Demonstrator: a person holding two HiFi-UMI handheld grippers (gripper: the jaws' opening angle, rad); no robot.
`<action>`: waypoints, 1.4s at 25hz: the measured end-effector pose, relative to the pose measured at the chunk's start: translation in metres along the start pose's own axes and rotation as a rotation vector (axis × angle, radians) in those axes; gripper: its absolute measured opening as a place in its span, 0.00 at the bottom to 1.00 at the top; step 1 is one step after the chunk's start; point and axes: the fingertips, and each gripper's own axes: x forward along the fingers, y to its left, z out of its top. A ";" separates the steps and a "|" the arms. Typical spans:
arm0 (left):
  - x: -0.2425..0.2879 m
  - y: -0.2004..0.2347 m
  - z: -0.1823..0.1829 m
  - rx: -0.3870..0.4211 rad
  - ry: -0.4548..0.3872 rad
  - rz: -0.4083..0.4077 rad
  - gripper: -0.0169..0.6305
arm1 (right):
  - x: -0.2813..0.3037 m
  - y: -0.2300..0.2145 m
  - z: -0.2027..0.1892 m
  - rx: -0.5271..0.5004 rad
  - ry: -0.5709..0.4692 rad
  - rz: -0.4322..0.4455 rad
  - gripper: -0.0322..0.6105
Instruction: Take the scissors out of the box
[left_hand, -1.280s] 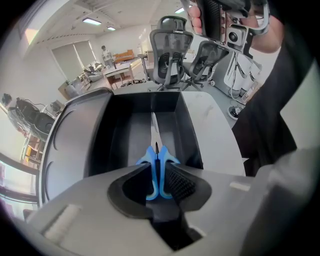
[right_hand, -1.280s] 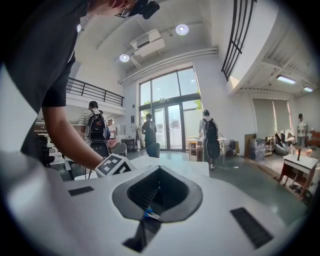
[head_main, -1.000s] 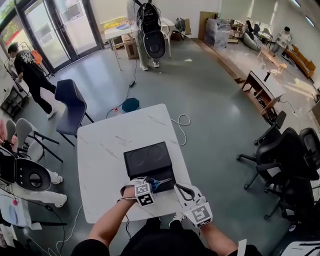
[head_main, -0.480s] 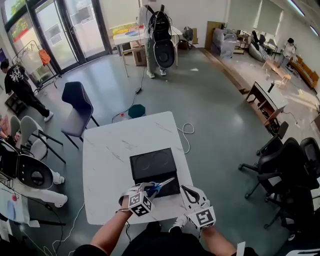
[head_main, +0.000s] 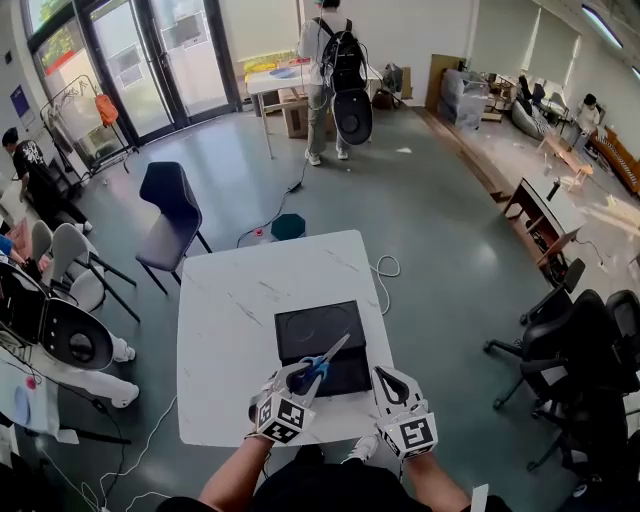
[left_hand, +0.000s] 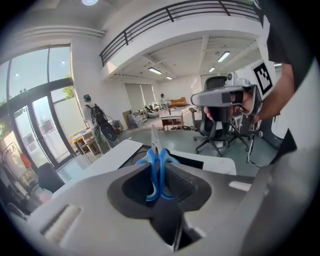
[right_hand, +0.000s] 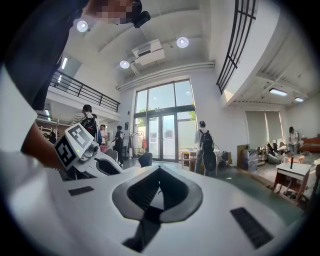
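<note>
While the left gripper (head_main: 298, 381) holds scissors (head_main: 322, 365), the box (head_main: 312, 334) lies below.

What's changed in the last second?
The left gripper, shut on the scissors, has lifted them off the black box and tipped them, so the blades now slant up over it. The right gripper stayed by the box's near right corner, shut and empty. The box and the table have not moved.

No word, number or brand can be read anywhere; the marker cubes of the left gripper (head_main: 298, 380) and the right gripper (head_main: 386, 380) bear only black-and-white square patterns, no letters; a small blue sign (head_main: 20, 100) left of the glass doors (head_main: 150, 60) may carry print, too small to tell
</note>
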 end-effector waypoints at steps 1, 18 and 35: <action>-0.003 0.003 0.006 -0.023 -0.025 0.015 0.17 | 0.001 0.000 0.002 -0.002 -0.003 0.000 0.06; -0.082 0.068 0.071 -0.293 -0.422 0.321 0.17 | 0.013 0.001 0.049 -0.052 -0.094 -0.036 0.06; -0.111 0.084 0.074 -0.339 -0.490 0.379 0.18 | 0.033 0.010 0.082 -0.087 -0.150 -0.062 0.06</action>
